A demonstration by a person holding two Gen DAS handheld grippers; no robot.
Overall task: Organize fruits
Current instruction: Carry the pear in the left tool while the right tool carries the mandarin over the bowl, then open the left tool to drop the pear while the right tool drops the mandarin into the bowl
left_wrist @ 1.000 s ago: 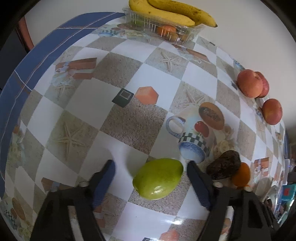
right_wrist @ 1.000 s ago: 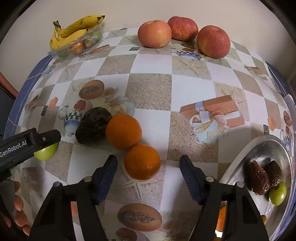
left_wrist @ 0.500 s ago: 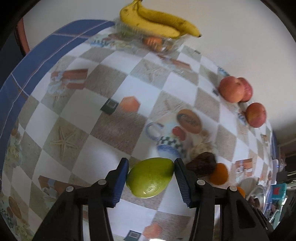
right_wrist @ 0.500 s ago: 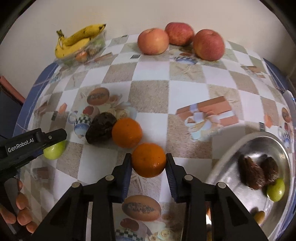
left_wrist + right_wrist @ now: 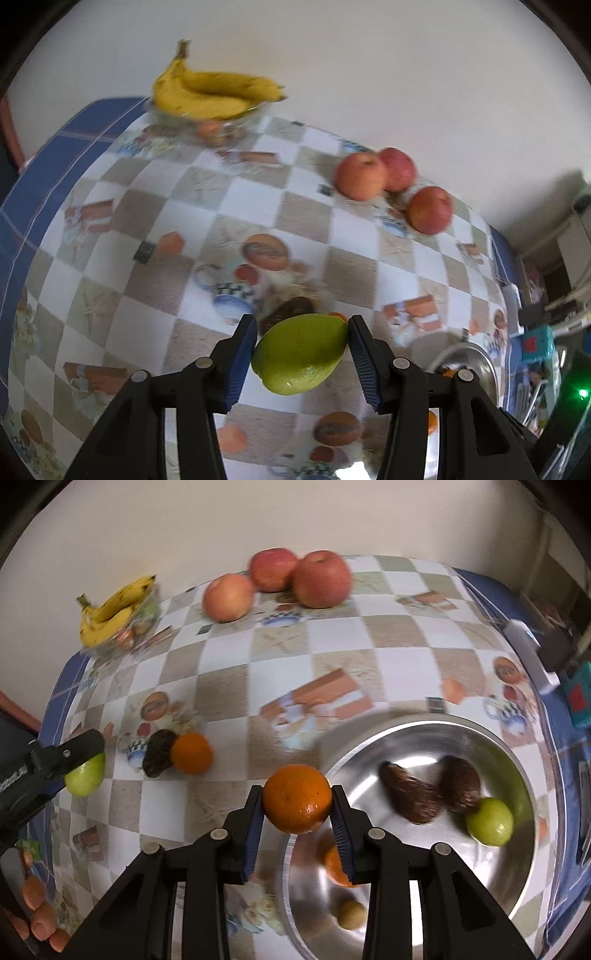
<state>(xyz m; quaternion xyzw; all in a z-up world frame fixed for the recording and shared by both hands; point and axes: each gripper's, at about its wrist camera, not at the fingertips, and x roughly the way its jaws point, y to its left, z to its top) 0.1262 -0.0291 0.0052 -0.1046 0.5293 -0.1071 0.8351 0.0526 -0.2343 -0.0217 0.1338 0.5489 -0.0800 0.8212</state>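
My left gripper (image 5: 301,334) is shut on a green fruit (image 5: 300,354) and holds it above the table; it also shows in the right wrist view (image 5: 85,775). My right gripper (image 5: 297,799) is shut on an orange (image 5: 297,798), lifted near the left rim of a steel bowl (image 5: 517,886). The bowl holds two dark brown fruits (image 5: 410,795), a green fruit (image 5: 490,821), an orange piece and a small yellowish fruit. One orange (image 5: 191,753) and a dark fruit (image 5: 159,752) lie on the table.
Three red apples (image 5: 320,579) stand near the wall. Bananas (image 5: 114,609) lie on a clear tray at the far left corner. The steel bowl's rim shows in the left wrist view (image 5: 476,354). Clutter sits past the table's right edge.
Both grippers closed on their fruits and lifted them. The right gripper carried the orange rightward to the bowl's rim. The left gripper rose with the green fruit.
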